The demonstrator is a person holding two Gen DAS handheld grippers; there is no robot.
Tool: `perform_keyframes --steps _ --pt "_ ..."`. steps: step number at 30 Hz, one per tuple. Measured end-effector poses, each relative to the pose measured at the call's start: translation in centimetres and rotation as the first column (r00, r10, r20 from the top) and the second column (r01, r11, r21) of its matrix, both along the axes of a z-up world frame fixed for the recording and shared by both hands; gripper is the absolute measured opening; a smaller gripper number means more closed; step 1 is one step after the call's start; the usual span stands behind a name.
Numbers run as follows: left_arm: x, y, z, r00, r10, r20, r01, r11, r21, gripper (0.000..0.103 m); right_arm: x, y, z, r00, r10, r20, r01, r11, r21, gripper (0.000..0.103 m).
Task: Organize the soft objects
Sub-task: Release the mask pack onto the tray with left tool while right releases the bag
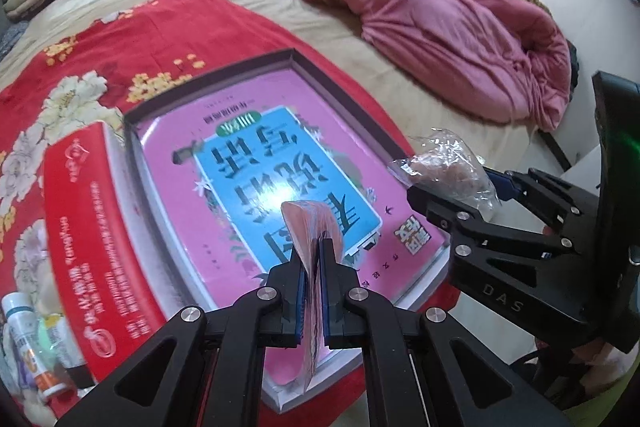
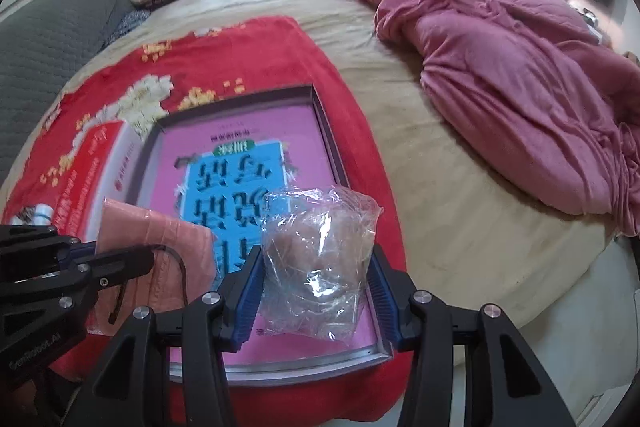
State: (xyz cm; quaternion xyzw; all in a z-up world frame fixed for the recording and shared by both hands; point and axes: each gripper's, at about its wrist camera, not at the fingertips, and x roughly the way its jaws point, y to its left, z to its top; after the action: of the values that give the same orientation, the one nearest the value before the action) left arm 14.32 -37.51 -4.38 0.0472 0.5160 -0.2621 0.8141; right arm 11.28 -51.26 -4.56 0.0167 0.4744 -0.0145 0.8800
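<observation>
- Pink, thin and flat, a cloth packet in clear film (image 1: 310, 247) is pinched edge-on between the pads of the left gripper (image 1: 314, 247), whose jaws are together on it; it hangs above the near part of the tray (image 1: 296, 61).
- A crinkled clear plastic bag with something brownish inside (image 2: 320, 259) is clamped between the blue pads of the right gripper (image 2: 318, 291), jaws part-way apart, over the tray's near right corner.
- The tray is shallow and dark-rimmed, and a pink book with a blue panel (image 1: 280, 167) fills its floor, directly under both held things.
- A red carton with white print (image 1: 80, 227) lies just left of the tray, touching its rim.
- A white bottle and a green item (image 1: 36, 347) lie left of the tray beyond the carton.
- The tray rests on a red flowered blanket (image 1: 100, 39) over a beige sheet (image 2: 420, 187).
- A bunched rose-pink quilt (image 1: 420, 19) lies well right of the tray.
- A grey pillow (image 2: 52, 39) lies far left of the tray.
</observation>
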Motion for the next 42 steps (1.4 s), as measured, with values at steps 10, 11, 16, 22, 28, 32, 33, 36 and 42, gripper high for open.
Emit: perform_keyframes --steps 10,11,16,22,28,32,33,36,42 --pt "0.5 -0.6 -1.7 1.0 0.005 -0.003 -0.005 0.999 0.04 0.006 -0.1 -0.5 -3.2 0.998 0.036 -0.056 -0.035 0.999 0.009 0.051" --pt "0.5 -0.7 -1.8 1.0 0.002 0.0 -0.002 0.999 0.044 0.006 -0.1 -0.5 -3.4 0.998 0.034 -0.058 -0.033 0.999 0.008 0.051" --pt "0.3 -0.7 -2.0 1.0 -0.001 0.008 0.001 0.997 0.074 0.007 -0.2 -0.5 -3.6 0.997 0.031 -0.068 -0.031 1.0 -0.003 0.052" --pt "-0.2 -0.4 -2.1 1.0 -0.006 0.012 0.005 0.996 0.095 0.01 -0.2 -0.4 -3.6 0.997 0.027 -0.073 -0.029 0.999 -0.015 0.053" --pt "-0.9 -0.3 -2.1 1.0 -0.018 0.017 0.016 0.993 0.118 0.017 -0.7 -0.4 -2.8 0.998 0.03 -0.056 -0.031 0.999 -0.026 0.065" --pt "-1.2 0.0 -2.1 1.0 -0.018 0.009 0.017 0.992 0.127 0.039 -0.9 -0.8 -1.9 0.999 0.019 -0.038 -0.02 1.0 -0.019 0.067" --pt "-1.3 0.1 -2.0 1.0 -0.022 0.008 0.021 0.992 0.121 0.041 -1.0 -0.8 -1.6 0.999 0.013 -0.034 -0.014 1.0 -0.025 0.067" --pt "-1.8 0.1 -1.6 0.999 -0.03 0.023 0.027 0.992 0.127 0.046 -1.1 -1.0 -0.9 1.0 0.009 -0.017 -0.009 0.999 -0.033 0.067" --pt "-2.5 0.5 -0.5 0.998 -0.037 0.05 0.031 0.991 0.13 0.053 -1.3 -0.7 0.1 1.0 0.007 -0.009 -0.007 0.999 -0.039 0.067"
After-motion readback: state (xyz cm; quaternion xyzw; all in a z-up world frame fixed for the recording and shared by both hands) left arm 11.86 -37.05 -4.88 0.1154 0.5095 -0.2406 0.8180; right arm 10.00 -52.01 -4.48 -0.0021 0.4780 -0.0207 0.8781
